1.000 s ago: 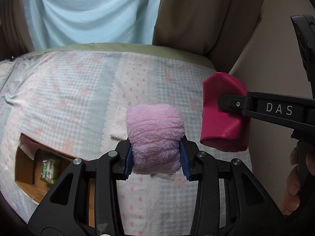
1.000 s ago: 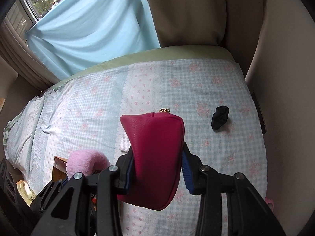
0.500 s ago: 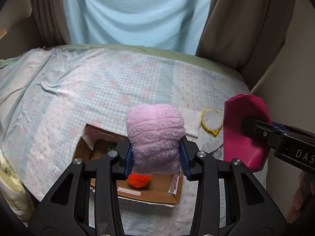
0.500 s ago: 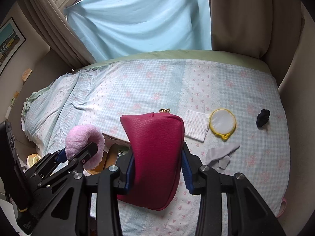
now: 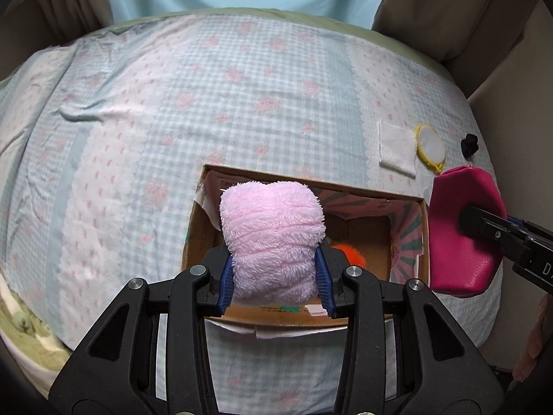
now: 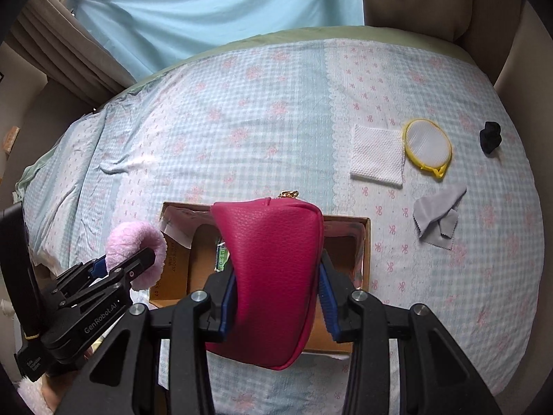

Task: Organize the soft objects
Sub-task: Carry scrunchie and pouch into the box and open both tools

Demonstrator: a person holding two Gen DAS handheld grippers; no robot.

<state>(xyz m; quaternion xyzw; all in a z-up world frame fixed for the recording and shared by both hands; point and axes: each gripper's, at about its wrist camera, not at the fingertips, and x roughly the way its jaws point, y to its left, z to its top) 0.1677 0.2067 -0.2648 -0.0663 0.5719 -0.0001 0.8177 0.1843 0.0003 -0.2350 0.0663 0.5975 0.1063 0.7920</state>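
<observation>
My left gripper [image 5: 273, 282] is shut on a fluffy pink plush item [image 5: 273, 238], held over the open cardboard box [image 5: 408, 204] on the bed. An orange fuzzy thing [image 5: 349, 254] lies inside the box, partly hidden by the plush. My right gripper [image 6: 276, 294] is shut on a magenta leather pouch [image 6: 273, 269], hanging over the same box [image 6: 364, 242]. In the left wrist view the pouch [image 5: 459, 235] shows at the right, just past the box's right wall. In the right wrist view the pink plush [image 6: 134, 245] and left gripper [image 6: 124, 266] sit at the box's left side.
On the checked bedspread [image 6: 242, 121] to the right lie a white cloth square [image 6: 376, 154], a yellow-rimmed round pad [image 6: 427, 145], a grey cloth [image 6: 439, 214] and a black scrunchie [image 6: 490, 136]. A green packet [image 6: 221, 254] is in the box. Curtains and a wall bound the far side.
Both grippers have swept across the bed with their loads. The box, earlier at the lower left, now lies directly beneath them, and the cloths and pad have come into view.
</observation>
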